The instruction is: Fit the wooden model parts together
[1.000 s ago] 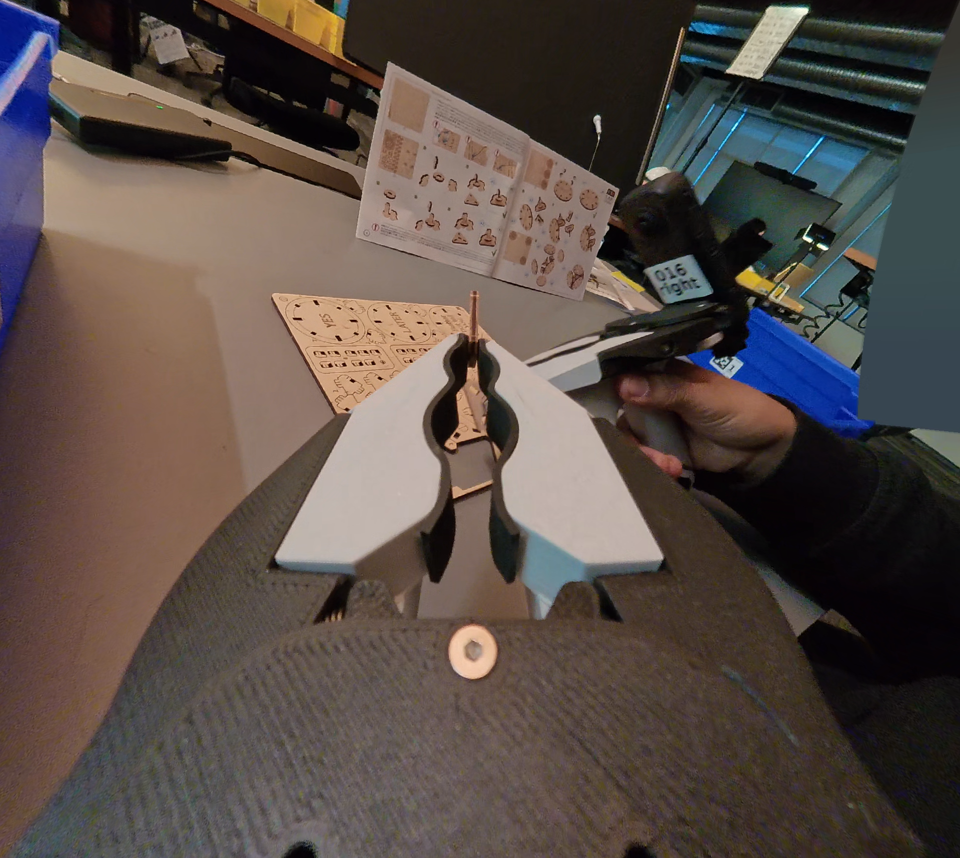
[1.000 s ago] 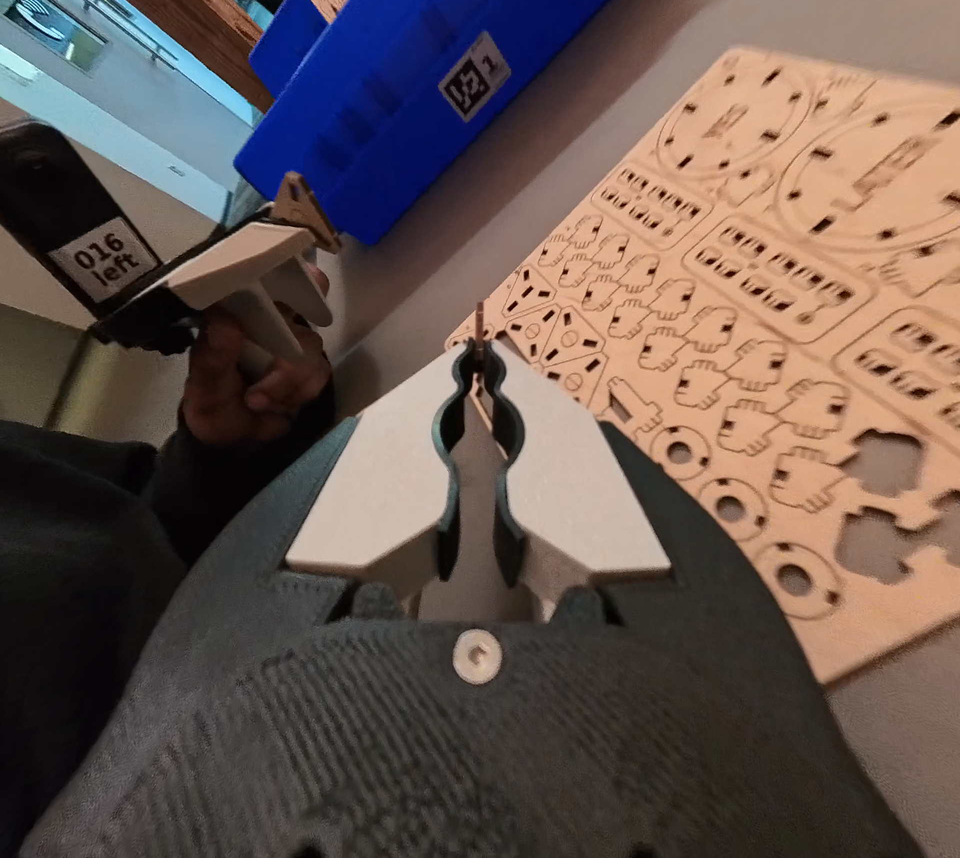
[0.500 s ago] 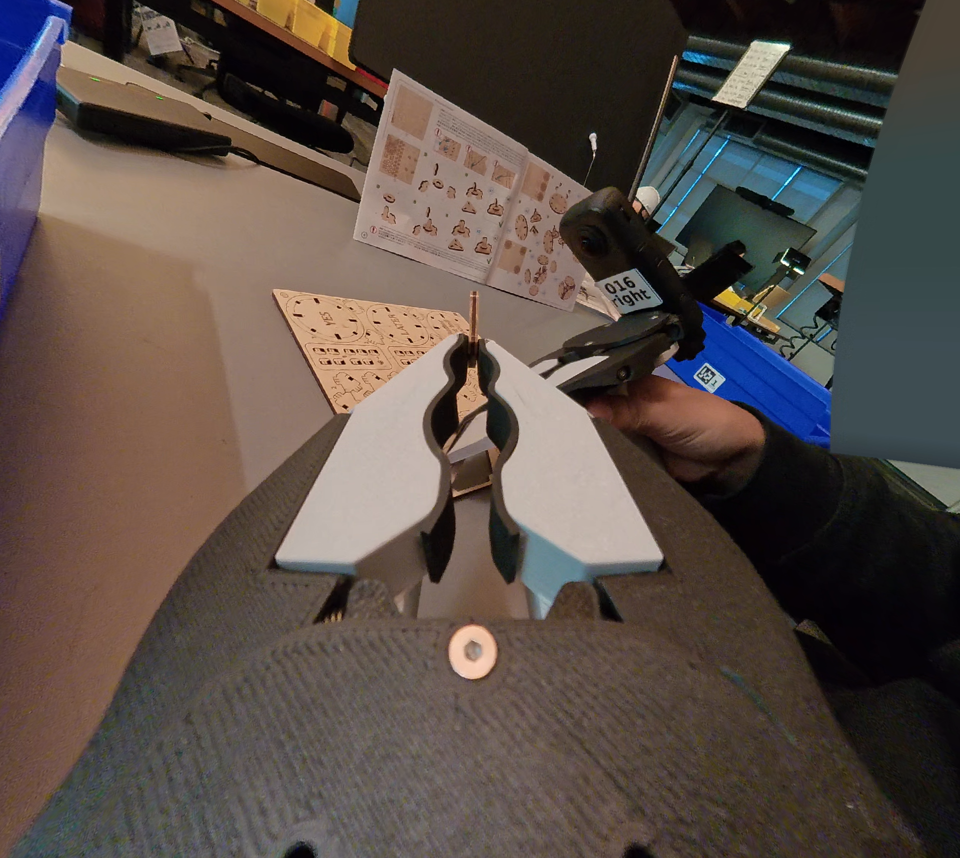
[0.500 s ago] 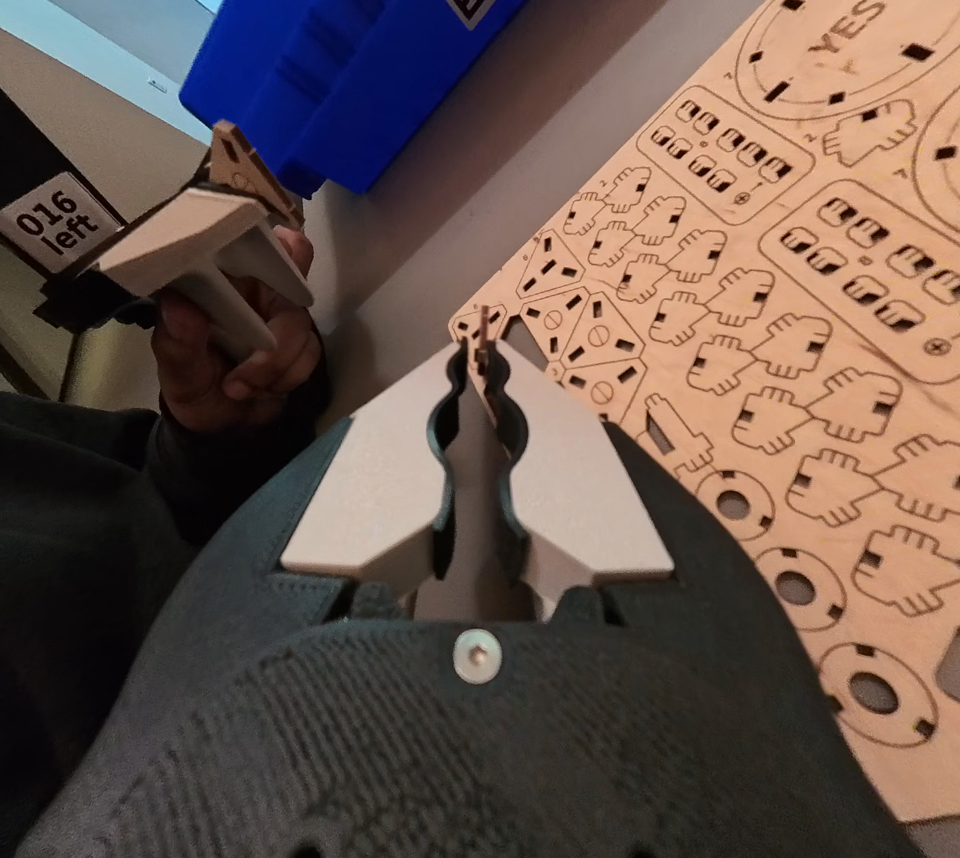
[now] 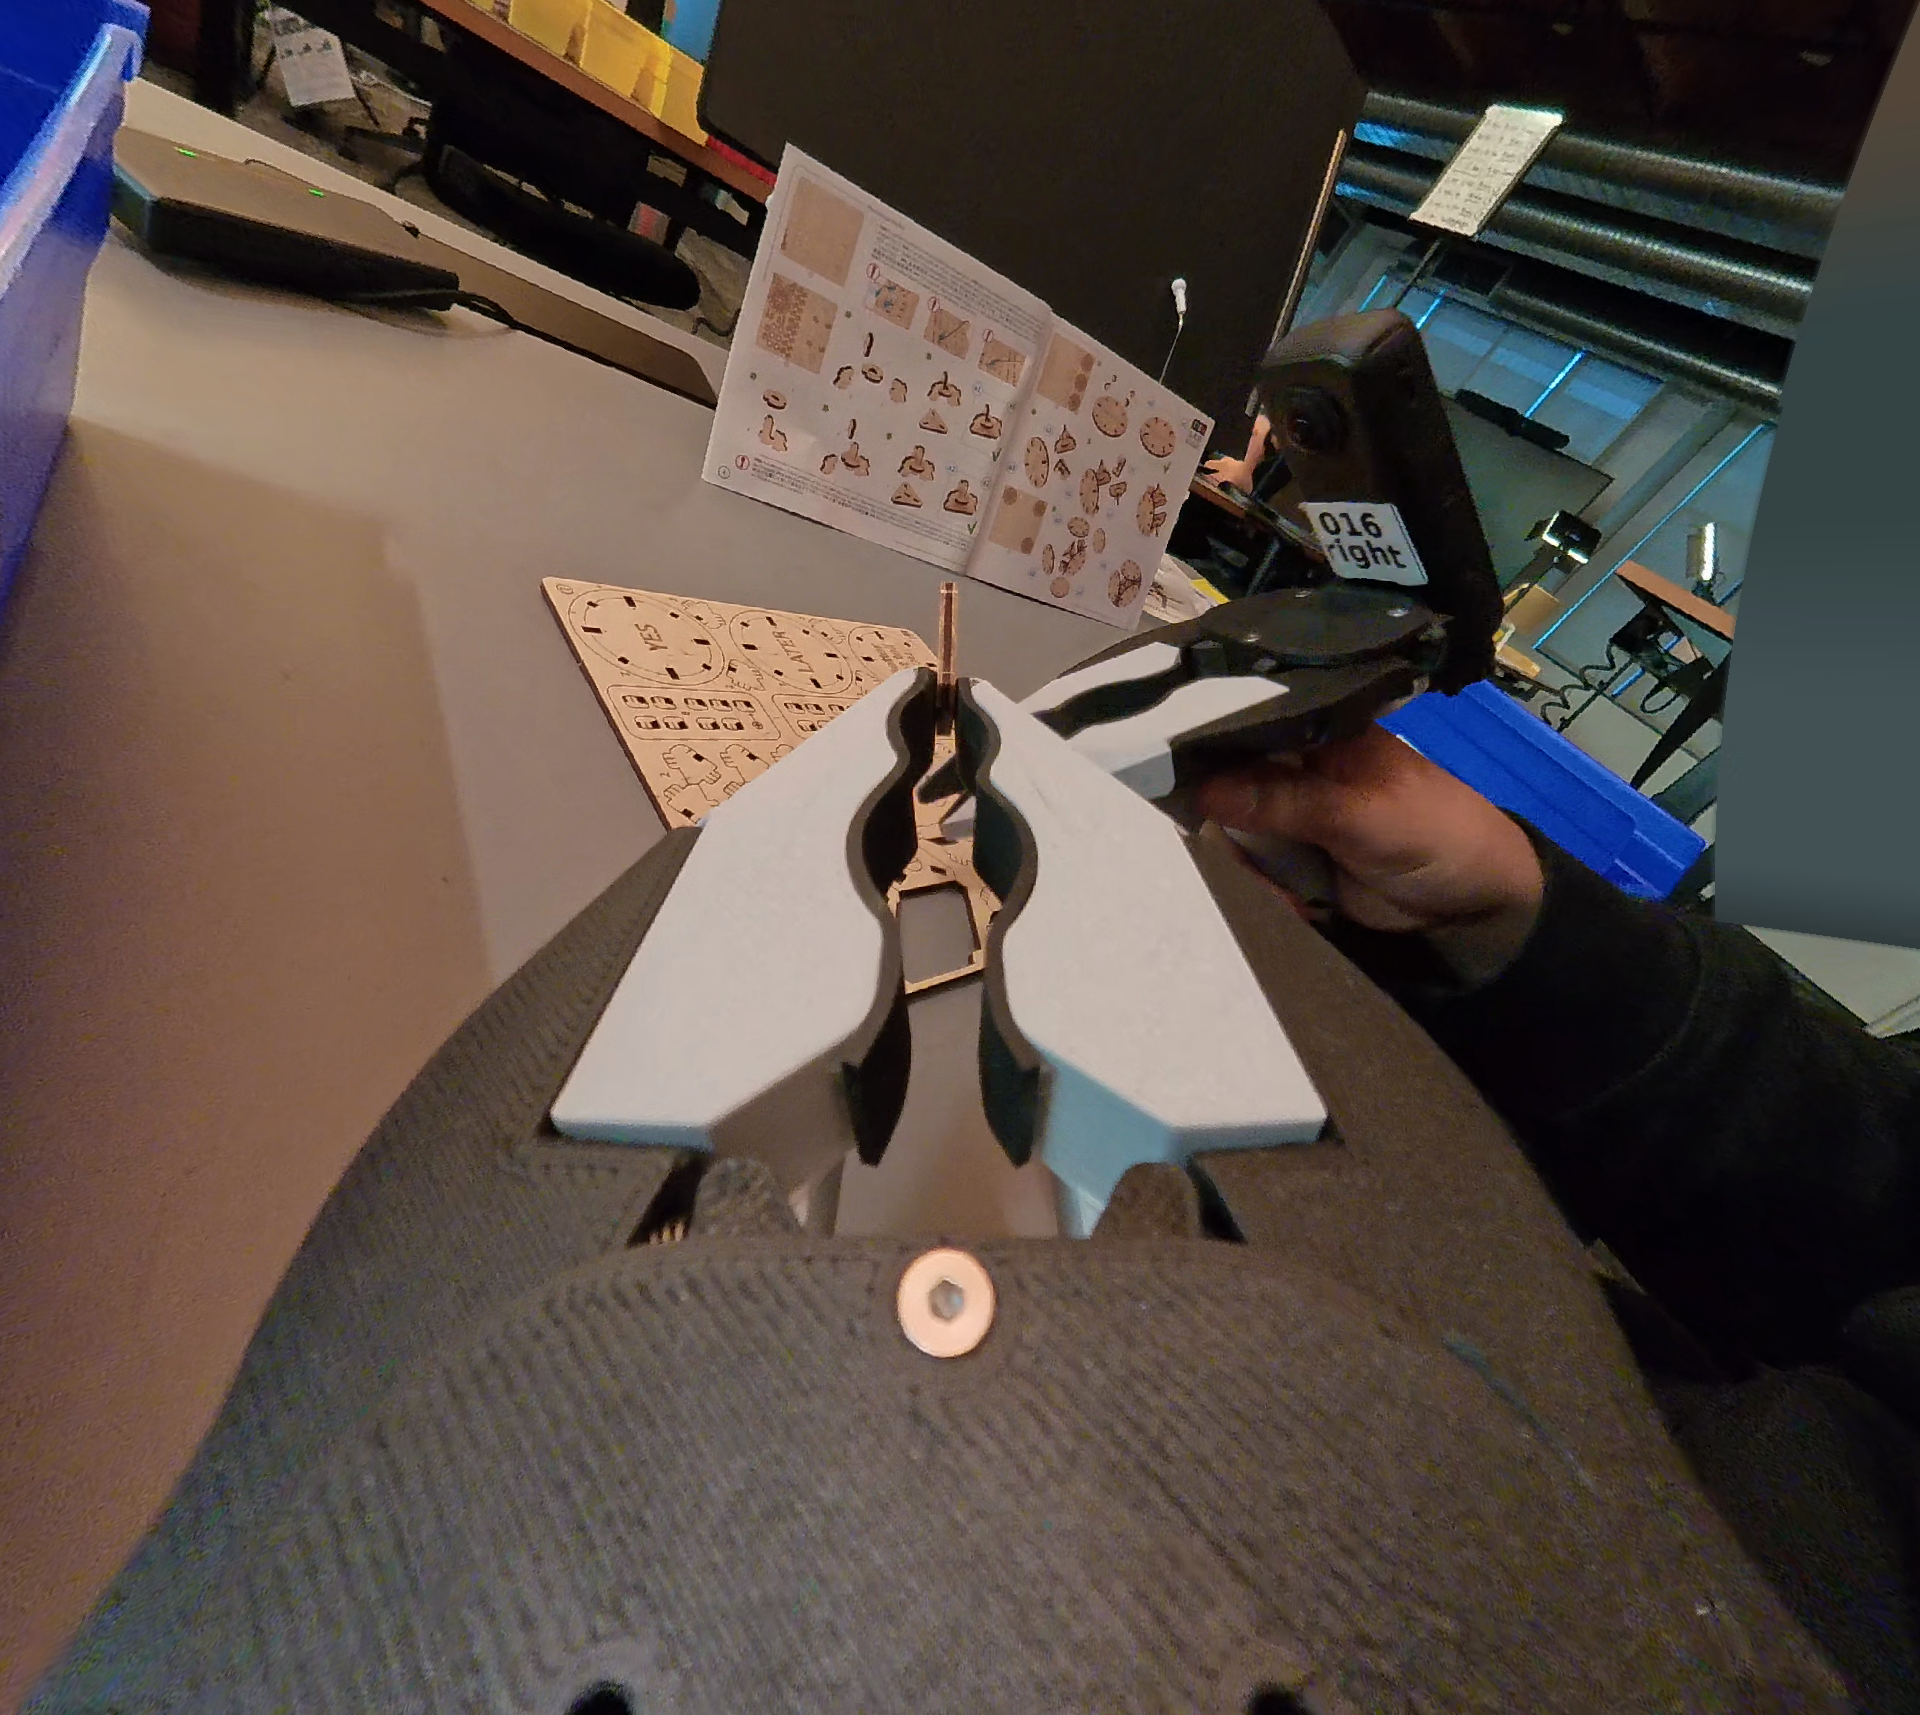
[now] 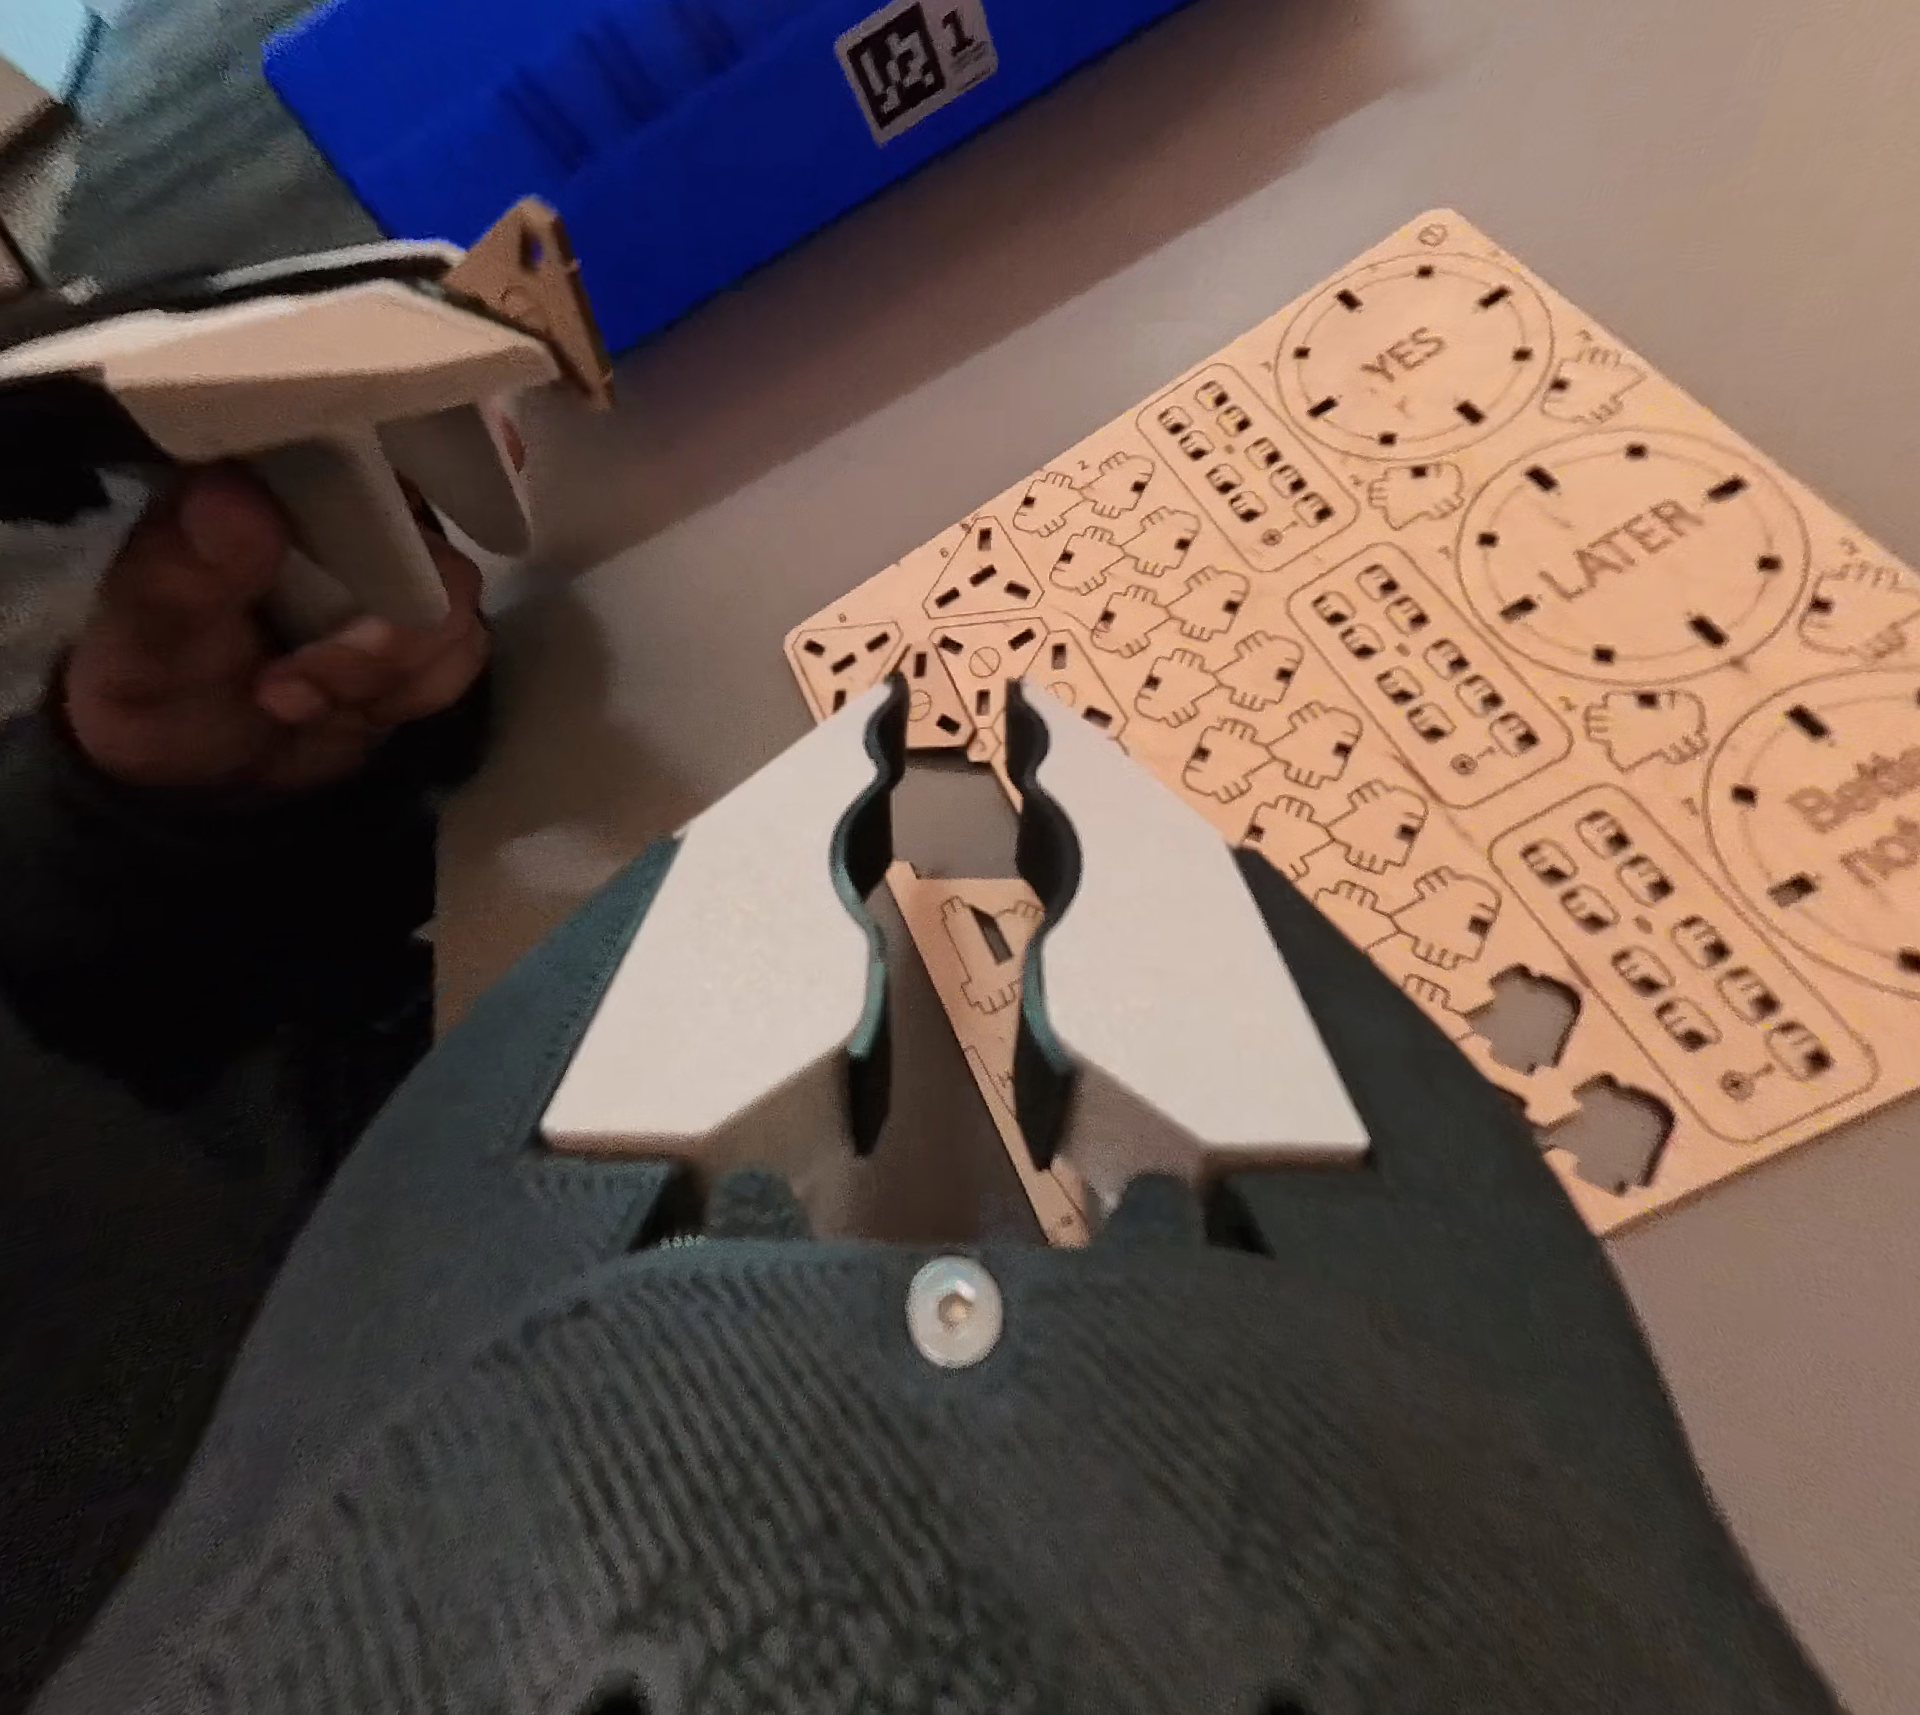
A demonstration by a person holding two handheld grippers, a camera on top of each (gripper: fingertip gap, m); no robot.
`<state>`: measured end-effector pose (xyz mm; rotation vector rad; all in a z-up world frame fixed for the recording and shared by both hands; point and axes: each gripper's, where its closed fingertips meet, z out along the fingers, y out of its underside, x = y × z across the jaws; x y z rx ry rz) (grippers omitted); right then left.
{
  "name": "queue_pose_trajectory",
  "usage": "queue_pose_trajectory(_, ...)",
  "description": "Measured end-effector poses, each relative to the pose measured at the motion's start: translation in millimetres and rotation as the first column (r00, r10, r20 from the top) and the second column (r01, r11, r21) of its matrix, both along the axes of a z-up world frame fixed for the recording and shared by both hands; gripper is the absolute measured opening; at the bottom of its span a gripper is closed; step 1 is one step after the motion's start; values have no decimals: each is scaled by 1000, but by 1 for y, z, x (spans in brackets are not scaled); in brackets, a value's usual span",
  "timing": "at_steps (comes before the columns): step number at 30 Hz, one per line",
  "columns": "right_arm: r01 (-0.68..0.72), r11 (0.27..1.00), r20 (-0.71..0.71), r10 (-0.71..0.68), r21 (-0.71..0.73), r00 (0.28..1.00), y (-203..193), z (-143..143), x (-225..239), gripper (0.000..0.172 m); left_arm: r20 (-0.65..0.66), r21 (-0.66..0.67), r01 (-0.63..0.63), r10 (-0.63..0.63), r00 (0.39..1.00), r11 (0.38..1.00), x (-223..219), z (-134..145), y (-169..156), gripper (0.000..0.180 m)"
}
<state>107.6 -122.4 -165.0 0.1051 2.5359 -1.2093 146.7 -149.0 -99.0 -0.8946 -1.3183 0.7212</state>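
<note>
Since a second ago the right gripper (image 6: 951, 704) has parted its jaws; the thin wooden piece then pinched at its tips is no longer there. Its fingers now stand slightly apart with nothing between the pads, poised over the near corner of the plywood parts sheet (image 6: 1455, 678), centre frame in the right wrist view.

Left gripper (image 5: 943, 689), unchanged: jaws closed, both pads pressed on a small triangular plywood piece (image 5: 947, 642), seen edge-on and upright at centre frame in its own view. From the right wrist view that same piece (image 6: 530, 294) shows flat-faced at upper left, clamped in the grey fingertips, with a hand (image 6: 260, 657) on the grip below.

Sheet lies flat on the grey table (image 5: 260, 730); several shapes are already punched out along its lower edge.

Containers: one blue bin (image 6: 831, 3) at the top of the right wrist view, bearing a square coded label; contents not visible. A second blue bin (image 5: 1538, 772) sits at right in the left wrist view; contents not visible.

An open instruction booklet (image 5: 956, 439) stands propped beyond the sheet.
</note>
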Motion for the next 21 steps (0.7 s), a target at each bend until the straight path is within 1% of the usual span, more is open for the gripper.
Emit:
queue_pose_trajectory(4, -76, 996, -157, 80, 35, 984, -7, -11, 10, 15, 3, -8, 0, 0, 1000, 1000, 0, 0, 1, 0)
queue_pose_trajectory(6, -93, 993, -187, 105, 74, 977, -9, -19, 12, 17, 3, -9, 0, 0, 1000, 1000, 0, 0, 1, 0)
queue_pose_trajectory(8, -108, 989, -163, 123, 98, 979, -11, -23, 15, 17, 5, -6, 2, -2, 1000, 1000, 0, 0, 1, 0)
queue_pose_trajectory(12, -134, 986, -99, 145, 103, 985, -11, -24, 21, 13, 1, 5, 4, -4, 1000, 1000, 0, 0, 0, 0)
queue_pose_trajectory(18, -134, 985, -114, 146, 105, 983, -12, -25, 21, 11, -2, 17, 8, -8, 1000, 1000, 1, 0, -1, 0)
queue_pose_trajectory(21, -135, 984, -140, 150, 113, 979, -14, -26, 20, 6, -3, 21, 8, -8, 1000, 1000, 1, 0, -1, 0)
